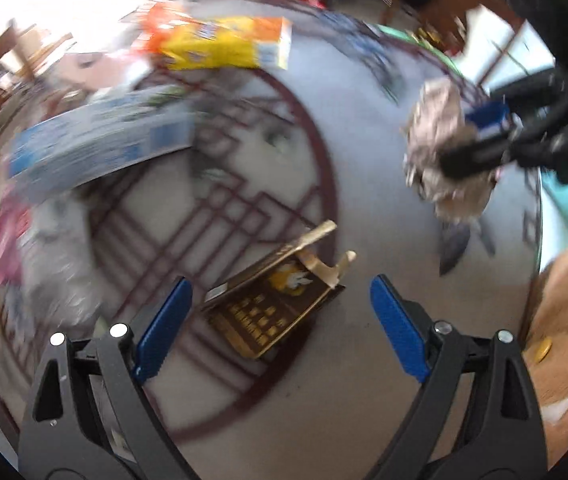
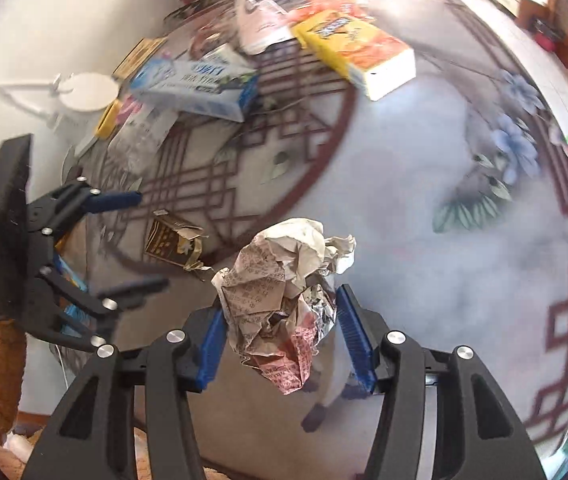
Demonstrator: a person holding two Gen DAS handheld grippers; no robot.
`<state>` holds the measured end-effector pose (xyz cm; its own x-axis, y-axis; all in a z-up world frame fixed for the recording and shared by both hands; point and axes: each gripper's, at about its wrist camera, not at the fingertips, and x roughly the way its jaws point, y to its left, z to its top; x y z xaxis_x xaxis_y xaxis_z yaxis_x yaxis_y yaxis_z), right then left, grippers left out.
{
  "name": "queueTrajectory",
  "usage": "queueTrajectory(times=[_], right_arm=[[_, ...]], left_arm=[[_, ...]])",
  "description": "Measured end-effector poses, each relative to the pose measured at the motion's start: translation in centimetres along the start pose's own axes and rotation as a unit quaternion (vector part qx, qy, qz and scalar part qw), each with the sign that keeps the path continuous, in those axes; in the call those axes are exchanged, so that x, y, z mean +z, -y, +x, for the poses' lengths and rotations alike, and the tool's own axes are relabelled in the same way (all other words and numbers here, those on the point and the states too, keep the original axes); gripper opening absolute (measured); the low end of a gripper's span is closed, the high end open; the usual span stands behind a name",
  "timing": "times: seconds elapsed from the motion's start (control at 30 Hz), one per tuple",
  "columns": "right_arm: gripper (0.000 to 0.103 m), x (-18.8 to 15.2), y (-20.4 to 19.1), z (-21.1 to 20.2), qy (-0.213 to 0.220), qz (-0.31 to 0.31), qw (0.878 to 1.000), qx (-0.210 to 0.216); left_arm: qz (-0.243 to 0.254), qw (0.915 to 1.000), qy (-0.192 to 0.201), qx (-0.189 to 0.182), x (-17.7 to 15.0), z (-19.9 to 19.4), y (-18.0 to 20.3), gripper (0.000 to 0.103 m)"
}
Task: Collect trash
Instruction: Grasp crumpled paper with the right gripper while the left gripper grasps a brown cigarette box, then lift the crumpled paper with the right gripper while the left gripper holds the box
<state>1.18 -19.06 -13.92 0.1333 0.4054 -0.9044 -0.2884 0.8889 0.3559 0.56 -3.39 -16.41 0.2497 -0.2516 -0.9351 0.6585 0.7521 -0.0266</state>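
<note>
Crumpled paper wad (image 2: 284, 304) pinched in right claw (image 2: 280, 340), left claw (image 1: 280, 328) wide, empty.

Your left wrist view is smeared by motion: the blue box (image 1: 100, 140) near the table's far left edge shows no readable print, and the yellow box (image 1: 224, 42) at the far edge also does not. The crumpled paper (image 2: 284, 300) hides the inner face of the pads, so you cannot tell how firmly they touch it. The brown fuzzy thing (image 1: 564, 320) beyond the table's right edge is cut off by the picture's edge.
</note>
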Motion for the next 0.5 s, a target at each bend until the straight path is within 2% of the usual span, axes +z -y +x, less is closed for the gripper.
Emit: queueTrajectory(times=[0.13,0.2,0.27,0.33,0.43,0.5], right_arm=[[0.052,-0.1,0.2,-0.8,0.004,0.004,1.0,-0.002],[0.053,-0.2,-0.1,-1.0,0.007,0.003,1.0,-0.003],[0.053,-0.4,-0.1,-1.4,0.009,0.002,1.0,-0.002],[0.053,-0.3,-0.2,-1.5,0.011,0.0,1.0,0.0],[0.053,0.0,-0.7,-1.5,0.012,-0.008,1.0,0.001],[0.053,0.2,-1.2,-1.6,0.015,-0.016,1.0,0.002]], left_arm=[[0.012,0.9997,-0.021,-0.007,0.2,2.2,0.2,0.086],[0.0,0.9998,-0.017,-0.005,0.1,2.3,0.1,0.072],[-0.03,0.9995,-0.008,-0.01,-0.3,2.1,-0.2,0.053],[-0.074,0.9971,0.006,-0.017,-0.7,1.7,-0.8,0.046],[-0.139,0.9892,0.037,-0.026,-1.4,0.4,-1.6,0.038],[-0.186,0.9799,0.064,-0.029,-1.8,-0.8,-1.9,0.038]])
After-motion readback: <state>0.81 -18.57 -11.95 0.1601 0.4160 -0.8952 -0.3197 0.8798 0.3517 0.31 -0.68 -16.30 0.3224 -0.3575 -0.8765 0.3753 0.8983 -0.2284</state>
